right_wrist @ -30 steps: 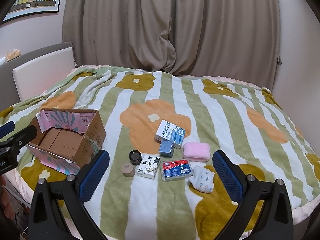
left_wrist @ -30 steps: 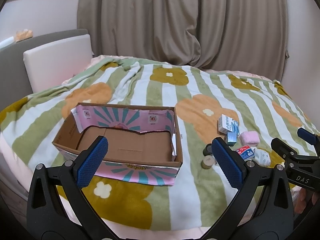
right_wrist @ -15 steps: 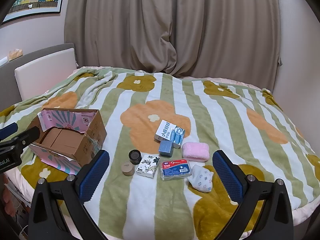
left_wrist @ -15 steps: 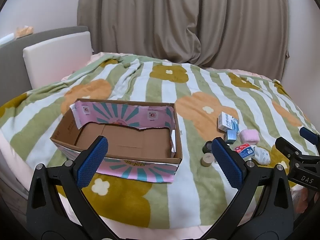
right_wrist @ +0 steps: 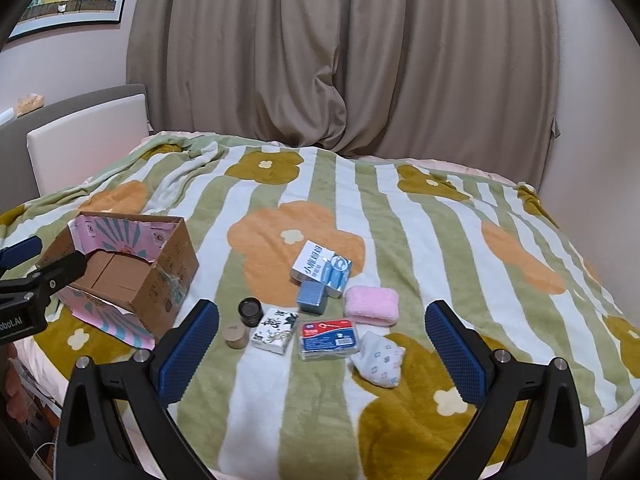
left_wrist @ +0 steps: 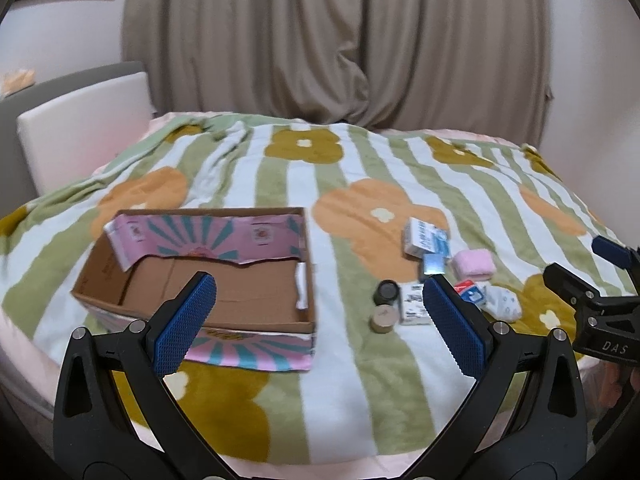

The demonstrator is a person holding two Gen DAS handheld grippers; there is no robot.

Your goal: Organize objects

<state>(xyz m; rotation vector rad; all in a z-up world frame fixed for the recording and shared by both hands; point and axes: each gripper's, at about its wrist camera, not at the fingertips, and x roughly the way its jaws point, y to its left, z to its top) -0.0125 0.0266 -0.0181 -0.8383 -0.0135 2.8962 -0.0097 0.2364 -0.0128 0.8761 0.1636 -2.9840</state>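
Clutter waiting to be sorted lies in a tight cluster on a flower-patterned blanket (right_wrist: 320, 400) spread over a bed: a white-and-blue carton (right_wrist: 322, 266), a small blue cube (right_wrist: 312, 297) touching its near edge, a pink sponge (right_wrist: 372, 306), a red-and-blue packet (right_wrist: 328, 338), a black-and-white tissue pack (right_wrist: 276, 330), a dark jar (right_wrist: 250, 311), a tan lid-shaped tub (right_wrist: 235, 335) and a patterned cloth pouch (right_wrist: 378, 358). To the left, well apart from the cluster, an open cardboard box (left_wrist: 208, 280) with a torn pink lining stands empty, the likely destination. The right gripper (right_wrist: 322, 360) hangs spread wide above the near edge of the cluster, grasping nothing; the left gripper (left_wrist: 320, 324) is equally released, hovering between the box and the items. Nothing appears to have gone into the box yet. Trouble looks likeliest at the pickup: the pieces sit so close together that closing on one may nudge or drag its neighbour, and the soft blanket could let small round containers tip or roll. The loose lining might also snag anything lowered along the box wall. Beige curtains (right_wrist: 340, 60) hang behind the bed.
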